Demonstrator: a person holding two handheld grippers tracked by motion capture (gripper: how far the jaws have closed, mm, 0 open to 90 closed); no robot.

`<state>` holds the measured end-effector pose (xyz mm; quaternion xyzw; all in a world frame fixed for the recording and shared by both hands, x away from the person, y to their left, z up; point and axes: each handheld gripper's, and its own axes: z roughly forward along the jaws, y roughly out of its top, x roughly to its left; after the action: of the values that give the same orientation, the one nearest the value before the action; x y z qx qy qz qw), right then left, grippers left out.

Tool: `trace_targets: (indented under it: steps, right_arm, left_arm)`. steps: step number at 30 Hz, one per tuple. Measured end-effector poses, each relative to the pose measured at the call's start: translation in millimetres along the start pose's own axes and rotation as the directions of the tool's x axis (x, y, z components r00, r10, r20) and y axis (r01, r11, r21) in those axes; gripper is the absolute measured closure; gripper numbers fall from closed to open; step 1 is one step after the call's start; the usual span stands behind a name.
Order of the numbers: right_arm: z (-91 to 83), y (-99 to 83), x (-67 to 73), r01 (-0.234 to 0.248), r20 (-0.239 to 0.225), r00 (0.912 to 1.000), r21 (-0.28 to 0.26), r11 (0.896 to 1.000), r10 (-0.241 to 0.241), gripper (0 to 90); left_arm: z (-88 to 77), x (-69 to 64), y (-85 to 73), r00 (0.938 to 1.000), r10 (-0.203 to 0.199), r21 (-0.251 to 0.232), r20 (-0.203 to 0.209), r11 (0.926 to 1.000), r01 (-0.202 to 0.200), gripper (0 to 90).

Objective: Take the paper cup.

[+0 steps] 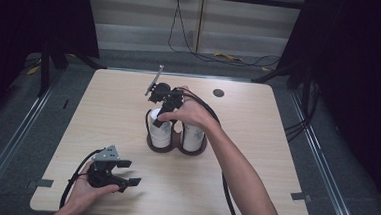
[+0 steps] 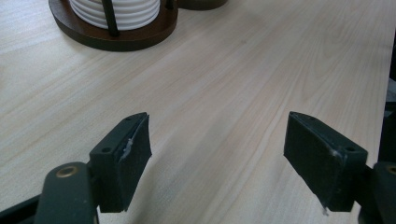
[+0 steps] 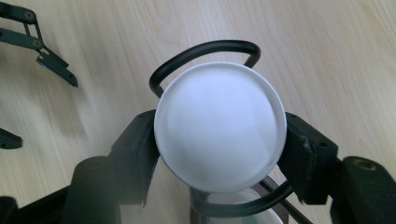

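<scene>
Centrally on the pale wood-grain worktop [image 1: 255, 156] stands a dark brown wooden double-ring holder with thin black wire loops [image 1: 177, 146], and two white ribbed paper cups sit in it side by side. Over the left-hand white cup [image 1: 160, 128] the right gripper [image 1: 164, 117] points steeply down from the person's right hand [image 1: 194, 113], whose forearm reaches in from the lower right. Seen along this gripper's own view, its two black jaws press against opposite sides of the cup's round white flat top [image 3: 219, 126], so the cup is clamped between them; a black wire loop [image 3: 205, 51] of the holder curves just behind the cup's rim, and another stretch of wire passes under it in front. The second white cup [image 1: 193, 137] stands untouched in the holder's right ring, partly hidden by the hand. Near the worktop's front left corner, well apart from the holder, the left gripper [image 1: 130, 173] rests low in the person's left hand [image 1: 86, 189], and its jaws stand wide with bare wood between them. Its own view shows the holder's brown base [image 2: 116, 39] and the ribbed bottom of a cup farther off.
</scene>
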<state>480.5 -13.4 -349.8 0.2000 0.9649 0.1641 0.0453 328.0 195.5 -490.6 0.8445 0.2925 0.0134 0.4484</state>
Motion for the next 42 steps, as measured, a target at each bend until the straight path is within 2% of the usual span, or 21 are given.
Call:
trace_targets:
  steps: [9,13,20,24,25,28,29,33,37,39,42]
  right_arm:
    - [-8.2,-6.5,-3.9,-0.021,-0.027,0.9995,-0.071,0.997,0.019,35.1]
    - [-9.6,-8.4,-4.0,-0.041,-0.038,0.9986,-0.077,0.996,0.038,35.2]
    - [-9.1,-12.0,-5.4,-0.045,-0.050,0.9980,-0.113,0.993,0.039,35.5]
    - [-4.9,-14.5,-6.1,-0.046,-0.050,0.9979,-0.099,0.994,0.041,35.2]
    - [-4.1,-14.7,-6.0,-0.060,-0.053,0.9971,-0.093,0.994,0.055,35.2]
    - [0.1,-15.2,-6.5,-0.067,-0.060,0.9962,-0.080,0.995,0.063,31.9]
    - [3.4,-14.7,-6.8,-0.066,-0.057,0.9965,-0.063,0.996,0.062,26.0]
    - [8.3,-13.8,-7.6,-0.071,-0.047,0.9966,-0.050,0.996,0.068,24.5]
    - [10.8,-13.0,-7.8,-0.073,-0.044,0.9965,-0.059,0.996,0.071,29.1]
    - [10.4,-11.6,-6.6,-0.069,-0.044,0.9969,-0.076,0.995,0.065,34.6]
    - [8.4,-11.0,-6.4,-0.069,-0.042,0.9970,-0.084,0.994,0.065,35.1]
  left_arm:
    - [0.6,-0.3,0.0,1.0000,-0.003,0.003,0.003,1.0000,0.003,22.8]
    - [0.8,-0.3,0.0,1.0000,-0.003,0.002,0.004,1.0000,0.003,22.9]
    - [0.8,-0.4,0.0,1.0000,-0.004,0.003,0.004,1.0000,0.004,22.8]
    - [0.8,-0.3,0.0,1.0000,-0.004,0.004,0.004,1.0000,0.004,22.9]
    - [1.0,-0.4,0.0,1.0000,-0.004,0.003,0.005,1.0000,0.004,22.9]
    - [0.9,-0.5,0.0,1.0000,-0.004,0.004,0.005,1.0000,0.004,22.9]
    - [0.9,-0.3,0.0,1.0000,-0.004,0.004,0.003,1.0000,0.004,22.9]
    - [0.8,-0.4,-0.1,1.0000,-0.004,0.004,0.005,1.0000,0.004,22.9]
    - [0.8,-0.3,-0.1,1.0000,-0.004,0.004,0.004,1.0000,0.004,22.9]
    - [0.8,-0.3,-0.1,1.0000,-0.005,0.004,0.005,1.0000,0.005,22.9]
    - [0.7,-0.2,-0.2,1.0000,-0.004,0.005,0.005,1.0000,0.004,22.9]
